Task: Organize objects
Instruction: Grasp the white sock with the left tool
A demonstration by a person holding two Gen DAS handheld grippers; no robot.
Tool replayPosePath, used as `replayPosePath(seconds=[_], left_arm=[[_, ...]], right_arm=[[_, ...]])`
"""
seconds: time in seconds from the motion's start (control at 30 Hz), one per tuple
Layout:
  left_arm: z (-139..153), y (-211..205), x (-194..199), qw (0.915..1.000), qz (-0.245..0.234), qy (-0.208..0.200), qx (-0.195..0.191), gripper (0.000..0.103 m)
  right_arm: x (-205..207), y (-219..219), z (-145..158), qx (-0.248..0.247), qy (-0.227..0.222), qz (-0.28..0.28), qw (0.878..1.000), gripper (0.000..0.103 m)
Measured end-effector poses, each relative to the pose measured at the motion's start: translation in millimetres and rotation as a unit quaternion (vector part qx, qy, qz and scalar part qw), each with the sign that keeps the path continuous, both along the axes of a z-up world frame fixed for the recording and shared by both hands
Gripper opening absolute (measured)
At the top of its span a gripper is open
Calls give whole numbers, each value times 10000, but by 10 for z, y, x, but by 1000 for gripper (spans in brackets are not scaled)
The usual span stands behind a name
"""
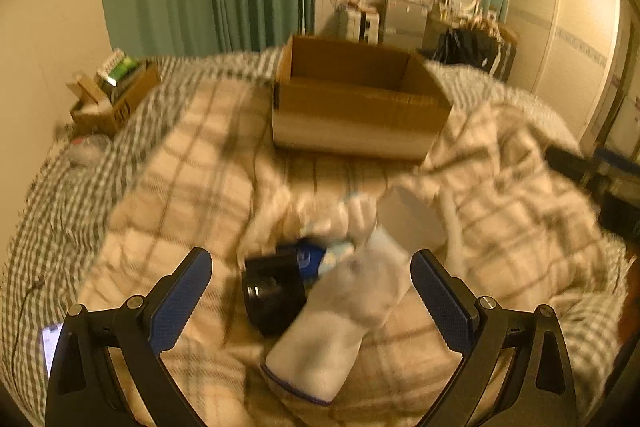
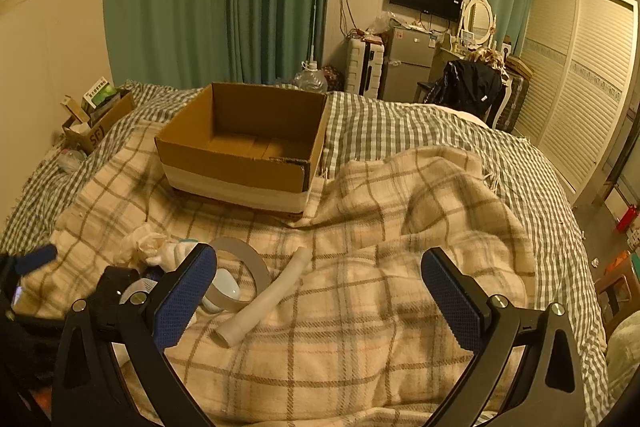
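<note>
Left gripper [image 1: 311,285] gapes over white tube [image 1: 340,311]; right gripper [image 2: 319,287] also spread, empty. Tube looks light, smooth, probably stiff: pinch mid-length. Cardboard box [image 2: 236,163] beyond.

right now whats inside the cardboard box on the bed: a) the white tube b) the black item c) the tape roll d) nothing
d: in the right wrist view the cardboard box shows only its bare floor, while the white tube and tape roll lie on the plaid blanket.

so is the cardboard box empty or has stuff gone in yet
Empty as far as it shows: the box is open-topped, and the right wrist view shows only bare cardboard floor inside. The near corner behind its front wall is hidden.
</note>
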State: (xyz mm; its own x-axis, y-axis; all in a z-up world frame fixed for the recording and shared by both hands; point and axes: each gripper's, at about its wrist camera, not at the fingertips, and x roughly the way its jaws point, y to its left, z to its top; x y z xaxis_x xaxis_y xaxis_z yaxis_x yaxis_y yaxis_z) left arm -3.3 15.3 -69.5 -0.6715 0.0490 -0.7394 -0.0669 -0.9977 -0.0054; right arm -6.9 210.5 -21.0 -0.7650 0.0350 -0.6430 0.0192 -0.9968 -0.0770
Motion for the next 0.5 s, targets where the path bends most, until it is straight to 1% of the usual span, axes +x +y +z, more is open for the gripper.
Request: replayPosePath(seconds=[0.13,0.2,0.23,0.27,0.3,0.33,0.37,0.4,0.43,0.5], left_arm=[[-348,15,-47,9985,-65,-545,77,98],[-455,31,-76,9975,-114,-683,152,94],[-499,39,-86,9967,-194,-744,252,85],[-541,40,-97,9955,-281,-829,363,68],[-573,53,-98,9935,-413,-922,526,60],[-579,78,-78,9927,-514,-925,572,54],[-567,85,-61,9931,-554,-884,532,43],[-533,101,-41,9935,-594,-837,500,40],[-489,106,-20,9941,-606,-768,472,35],[-381,63,4,9948,-579,-653,535,33]], right_arm=[[-43,11,-103,57,-135,-28,9999,103],[-72,2,-165,91,-214,-27,9997,103],[-79,2,-186,107,-245,-24,9996,103],[-94,-8,-220,134,-292,-17,9995,103],[-111,-21,-259,164,-343,-7,9993,103],[-132,-34,-297,195,-396,2,9990,103],[-154,-48,-341,228,-469,17,9986,103],[-176,-64,-387,261,-548,37,9981,103],[-188,-73,-418,285,-605,49,9977,102],[-229,-116,-499,324,-772,127,9964,99]])
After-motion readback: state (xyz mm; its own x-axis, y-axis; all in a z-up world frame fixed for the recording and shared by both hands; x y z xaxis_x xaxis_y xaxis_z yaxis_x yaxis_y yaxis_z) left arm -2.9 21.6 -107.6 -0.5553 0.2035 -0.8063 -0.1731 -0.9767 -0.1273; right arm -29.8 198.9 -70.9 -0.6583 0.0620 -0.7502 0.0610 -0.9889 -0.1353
